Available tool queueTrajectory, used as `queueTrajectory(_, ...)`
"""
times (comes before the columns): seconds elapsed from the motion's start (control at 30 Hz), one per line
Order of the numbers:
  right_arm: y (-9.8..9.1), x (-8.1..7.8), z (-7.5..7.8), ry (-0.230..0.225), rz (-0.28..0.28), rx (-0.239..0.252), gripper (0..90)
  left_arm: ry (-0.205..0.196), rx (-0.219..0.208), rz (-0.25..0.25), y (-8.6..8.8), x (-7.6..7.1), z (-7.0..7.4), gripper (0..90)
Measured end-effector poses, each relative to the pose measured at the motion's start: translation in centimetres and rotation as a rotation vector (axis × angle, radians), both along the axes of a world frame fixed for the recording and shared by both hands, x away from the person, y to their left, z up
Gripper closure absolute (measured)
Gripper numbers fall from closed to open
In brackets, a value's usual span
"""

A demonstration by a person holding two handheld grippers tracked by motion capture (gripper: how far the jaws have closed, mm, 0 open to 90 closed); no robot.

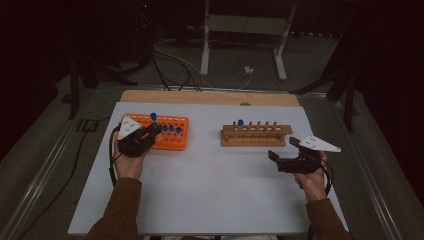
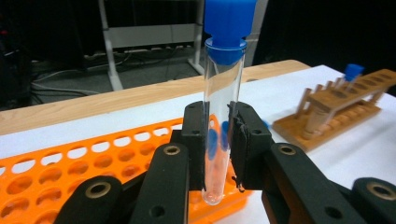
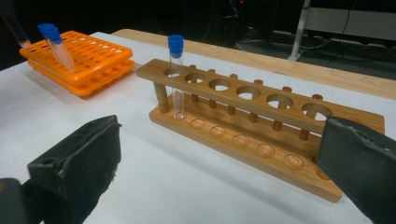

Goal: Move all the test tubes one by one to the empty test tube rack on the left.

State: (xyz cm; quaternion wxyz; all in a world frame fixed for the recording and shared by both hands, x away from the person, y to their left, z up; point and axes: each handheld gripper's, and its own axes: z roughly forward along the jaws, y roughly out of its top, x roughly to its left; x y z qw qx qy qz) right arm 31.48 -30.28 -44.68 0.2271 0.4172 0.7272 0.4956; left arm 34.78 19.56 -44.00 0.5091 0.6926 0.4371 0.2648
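Between my left gripper's [image 2: 218, 140] jaws, clamped tight, stands a blue-capped tube [image 2: 223, 93], upright above the orange rack's [image 2: 70, 168] near edge. My right gripper [image 3: 219, 172] gapes wide, holding nothing, before the wooden rack [image 3: 261, 126]; bare table [image 1: 210, 185] lies between them.
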Motion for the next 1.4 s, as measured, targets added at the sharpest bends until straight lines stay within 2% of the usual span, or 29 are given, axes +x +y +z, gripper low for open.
queueTrajectory(0.1, 0.0, -0.1, 0.0, -0.005, 0.0, 0.003, 0.0, 0.008, 0.013, 0.024, 0.2, 0.8, -0.6, 77.9)
queueTrajectory(0.27, -0.1, -0.1, 0.0, -0.005, -0.003, 0.009, 0.0, 0.032, 0.013, 0.061, 0.4, 2.0, -1.7, 77.8)
queueTrajectory(0.53, -0.2, -0.1, 0.0, -0.008, -0.003, 0.011, 0.0, 0.091, 0.043, 0.073, 0.1, 3.1, -3.6, 77.8)
queueTrajectory(0.8, -0.2, -0.1, -0.1, -0.007, -0.001, 0.011, 0.0, 0.141, 0.073, 0.068, 0.0, 3.1, -5.5, 77.9)
queueTrajectory(0.9, -0.2, -0.1, -0.1, -0.005, -0.002, 0.01, 0.0, 0.142, 0.072, 0.064, 0.1, 3.0, -5.7, 78.1)
queueTrajectory(1.07, -0.1, 0.0, -0.2, -0.004, 0.001, 0.006, 0.0, 0.143, 0.122, 0.05, -0.1, 2.8, -5.6, 78.3)
queueTrajectory(1.23, 0.0, -0.1, -0.2, -0.003, 0.003, 0.005, 0.0, 0.158, 0.13, 0.049, -0.2, 2.8, -6.0, 78.2)
queueTrajectory(1.4, -0.1, 0.0, -0.3, 0.0, 0.003, 0.003, 0.0, 0.151, 0.129, 0.049, -0.1, 2.6, -6.1, 78.2)
